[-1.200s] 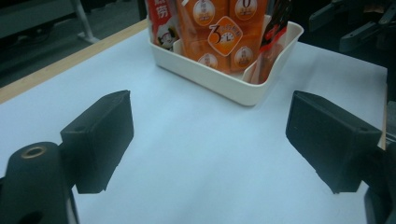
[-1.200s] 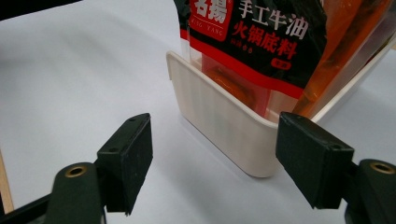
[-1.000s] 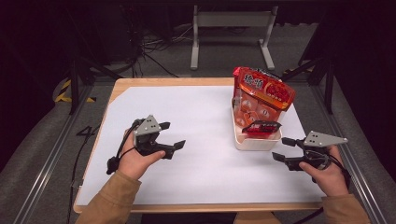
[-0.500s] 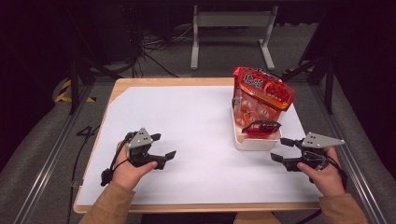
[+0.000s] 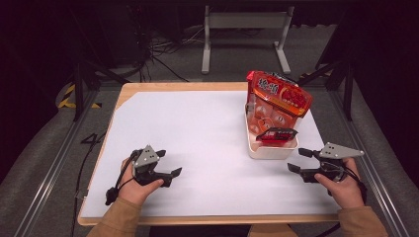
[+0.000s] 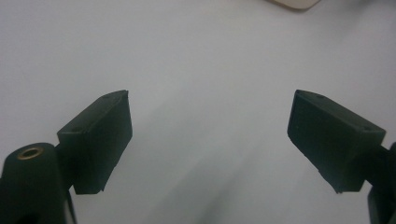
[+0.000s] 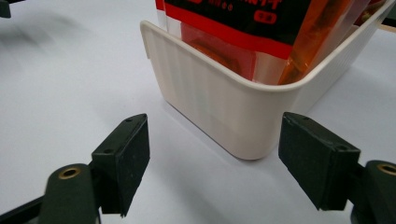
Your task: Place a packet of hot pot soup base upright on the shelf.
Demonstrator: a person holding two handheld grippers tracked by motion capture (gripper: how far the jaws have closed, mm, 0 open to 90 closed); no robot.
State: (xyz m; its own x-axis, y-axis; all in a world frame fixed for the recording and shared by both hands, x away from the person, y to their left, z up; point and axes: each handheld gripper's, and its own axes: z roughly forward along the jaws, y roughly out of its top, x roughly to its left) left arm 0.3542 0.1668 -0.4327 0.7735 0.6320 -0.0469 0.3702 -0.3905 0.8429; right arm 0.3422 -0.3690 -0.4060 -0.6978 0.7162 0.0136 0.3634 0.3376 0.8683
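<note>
A white ribbed bin (image 5: 271, 148) stands upright, right of centre, holding red snack packets (image 5: 279, 96).

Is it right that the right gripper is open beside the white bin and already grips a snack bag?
Not quite. The right gripper is open beside the white bin, but its fingers grip nothing; the snack bags stay in the bin, as the right gripper view shows.

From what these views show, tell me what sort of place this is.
Probably a recording lab or studio: a white-covered table stands in a dark room, cables trail over the floor behind it, and a metal stand sits beyond.
</note>
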